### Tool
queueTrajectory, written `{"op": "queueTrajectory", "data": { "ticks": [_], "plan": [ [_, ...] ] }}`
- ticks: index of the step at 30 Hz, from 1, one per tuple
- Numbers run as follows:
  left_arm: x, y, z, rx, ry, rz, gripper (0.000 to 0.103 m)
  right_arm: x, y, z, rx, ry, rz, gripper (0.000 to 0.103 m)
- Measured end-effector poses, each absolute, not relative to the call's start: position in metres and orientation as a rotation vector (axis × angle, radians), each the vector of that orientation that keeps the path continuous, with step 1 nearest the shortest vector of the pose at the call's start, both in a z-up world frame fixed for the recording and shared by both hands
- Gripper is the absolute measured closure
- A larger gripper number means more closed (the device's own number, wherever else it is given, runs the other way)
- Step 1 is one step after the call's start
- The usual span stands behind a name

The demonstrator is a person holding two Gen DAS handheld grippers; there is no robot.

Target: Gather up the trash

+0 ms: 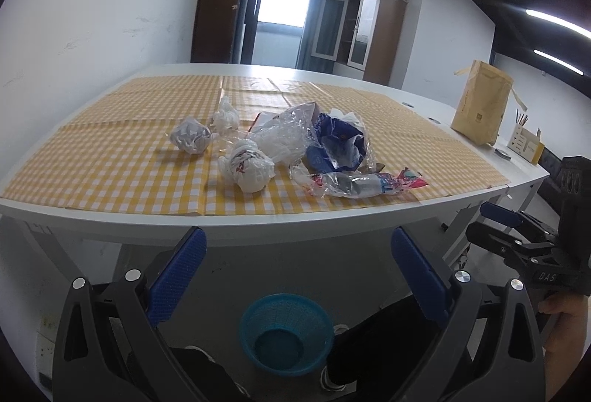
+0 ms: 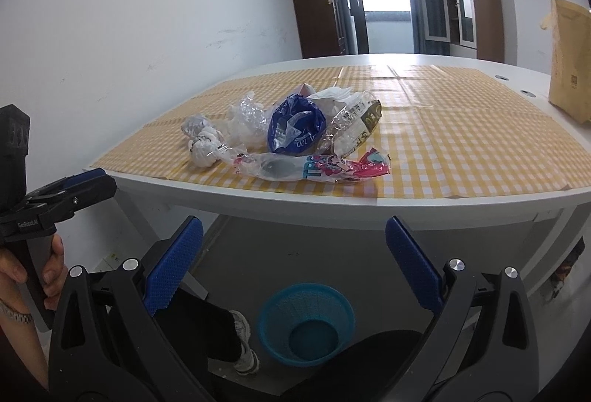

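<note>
Nothing collected yet: I am holding both grippers, left gripper [image 1: 295,276] and right gripper [image 2: 293,265], fingers spread empty, short of the desk [image 2: 332,206], judging the pink snack wrapper [image 2: 314,171] nearest for the blue basket [image 2: 306,322].

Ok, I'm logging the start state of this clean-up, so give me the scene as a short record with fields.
surface: white table with yellow checked cloth
trash on cloth: crumpled paper ball; knotted white plastic bag; clear plastic wrap; blue wrapper; pink printed wrapper
bin: blue mesh basket on the floor, nothing visible inside
left gripper: open, holding nothing, short of the table
right gripper: open, holding nothing
other: brown padded envelope standing at the table's right end
</note>
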State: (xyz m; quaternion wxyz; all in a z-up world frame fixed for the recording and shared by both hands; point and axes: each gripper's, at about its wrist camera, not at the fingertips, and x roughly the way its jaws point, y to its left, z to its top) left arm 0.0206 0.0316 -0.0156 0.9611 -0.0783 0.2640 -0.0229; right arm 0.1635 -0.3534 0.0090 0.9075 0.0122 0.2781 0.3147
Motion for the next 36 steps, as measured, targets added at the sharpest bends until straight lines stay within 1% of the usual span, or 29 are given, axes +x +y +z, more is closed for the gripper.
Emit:
{"op": "queueTrajectory", "data": {
  "ticks": [12,23,27,32,36],
  "plan": [
    [0.021,0.041,-0.017,-0.225,0.539,-0.053,0.006,0.166,-0.36,0.008,0.043,0.582,0.644,0.009],
    [0.023,0.041,-0.014,-0.179,0.537,-0.018,0.006,0.167,-0.353,0.014,0.0,0.574,0.648,0.009],
    [0.036,0.044,-0.009,-0.148,0.549,-0.019,0.006,0.181,-0.352,0.021,0.001,0.566,0.652,0.009],
    [0.062,0.057,-0.012,-0.149,0.572,0.017,0.006,0.211,-0.352,0.016,-0.007,0.594,0.635,0.009],
    [0.087,0.072,-0.018,-0.167,0.594,0.044,0.006,0.24,-0.357,0.008,0.028,0.628,0.625,0.013]
  ]
}}
